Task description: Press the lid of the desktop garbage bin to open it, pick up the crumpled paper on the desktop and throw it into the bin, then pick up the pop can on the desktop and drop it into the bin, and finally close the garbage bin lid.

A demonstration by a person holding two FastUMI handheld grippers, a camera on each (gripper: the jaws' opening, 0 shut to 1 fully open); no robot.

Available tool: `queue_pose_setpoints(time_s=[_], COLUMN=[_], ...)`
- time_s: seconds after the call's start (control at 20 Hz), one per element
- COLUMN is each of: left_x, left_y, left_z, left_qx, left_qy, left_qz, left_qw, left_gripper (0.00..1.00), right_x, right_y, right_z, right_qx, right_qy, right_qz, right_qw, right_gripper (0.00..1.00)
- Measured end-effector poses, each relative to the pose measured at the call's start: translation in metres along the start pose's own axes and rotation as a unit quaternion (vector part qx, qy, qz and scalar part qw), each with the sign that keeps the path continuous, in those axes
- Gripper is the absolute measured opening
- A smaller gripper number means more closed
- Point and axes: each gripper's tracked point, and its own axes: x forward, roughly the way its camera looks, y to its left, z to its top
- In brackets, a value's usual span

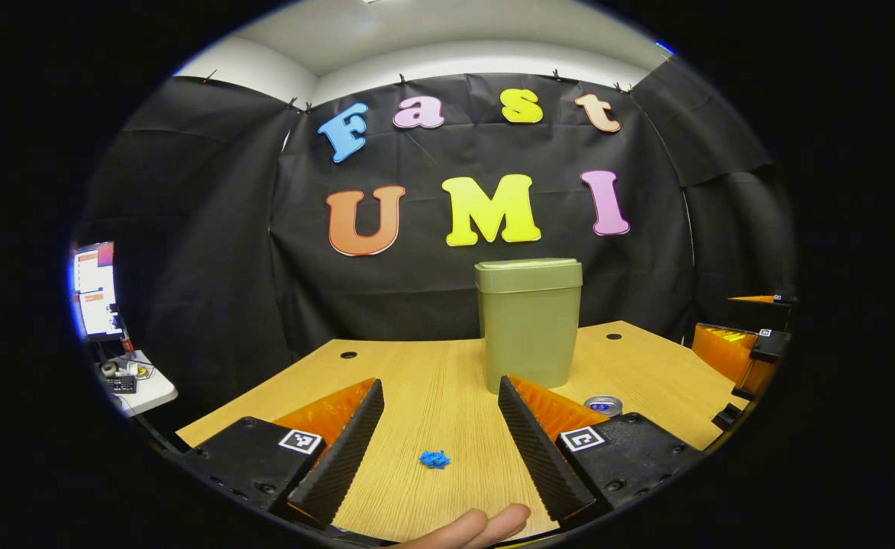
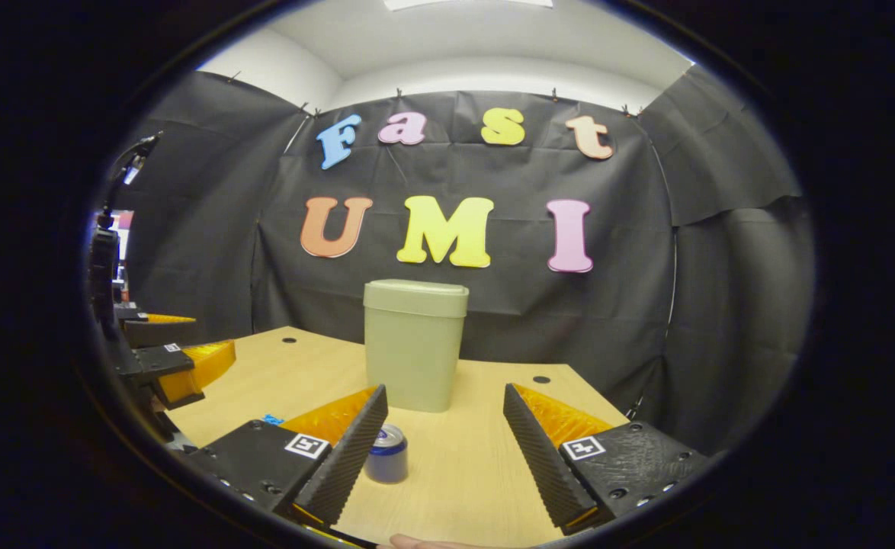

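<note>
Counts first: you have one olive-green plastic desktop garbage bin (image 1: pixel 529 324), one small blue crumpled paper (image 1: pixel 434 459), one blue pop can with a silver top (image 2: pixel 386 454) and two grippers over one light wooden desktop (image 1: pixel 432 381).

Your left gripper (image 1: pixel 437 415) has its two fingers spread wide apart, with nothing between them but bare wood and the crumpled paper lying on the desktop in the gap, nearer you than the fingertips. The bin stands upright toward the far side of the desktop with its lid down, just beyond your left gripper's right-hand finger. The pop can peeks out from behind that same finger, upright, near the bin's base but apart from it. Two of your fingertips (image 1: pixel 485 526) show at the bottom edge of the left gripper view. Your right gripper (image 1: pixel 745 354) sits at the far right there, off the desktop's edge; from that angle you cannot tell how its fingers stand.

In the right gripper view, your right gripper (image 2: pixel 444 435) is also spread wide and holds nothing. The pop can stands upright on the desktop just beside the inner edge of its left-hand finger; whether it touches is hard to tell. The bin is beyond it, lid closed. A speck of the blue paper shows past the left-hand finger's base, and your left gripper hovers at the far left edge.
</note>
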Motion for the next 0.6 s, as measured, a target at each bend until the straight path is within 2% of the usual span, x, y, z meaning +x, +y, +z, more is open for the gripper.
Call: queue_pose_setpoints(time_s=[0.4, 0.5, 0.6], left_x=[0.006, 0.006, 0.007], left_y=[0.008, 0.005, 0.003], left_z=[-0.004, -0.006, -0.008], left_qx=[0.003, 0.004, 0.006], left_qy=[0.007, 0.008, 0.012], left_qz=[0.015, 0.013, 0.011], left_qw=[1.000, 1.000, 1.000], left_gripper=[0.98, 0.98, 0.97], right_x=[0.001, 0.002, 0.007], right_y=[0.006, 0.009, 0.002], right_z=[0.001, 0.008, 0.008], right_qx=[-0.008, -0.008, 0.001], right_qy=[-0.006, -0.018, -0.013], right_qz=[0.002, 0.003, -0.014], right_qw=[1.000, 1.000, 1.000], right_gripper=[0.95, 0.98, 0.94])
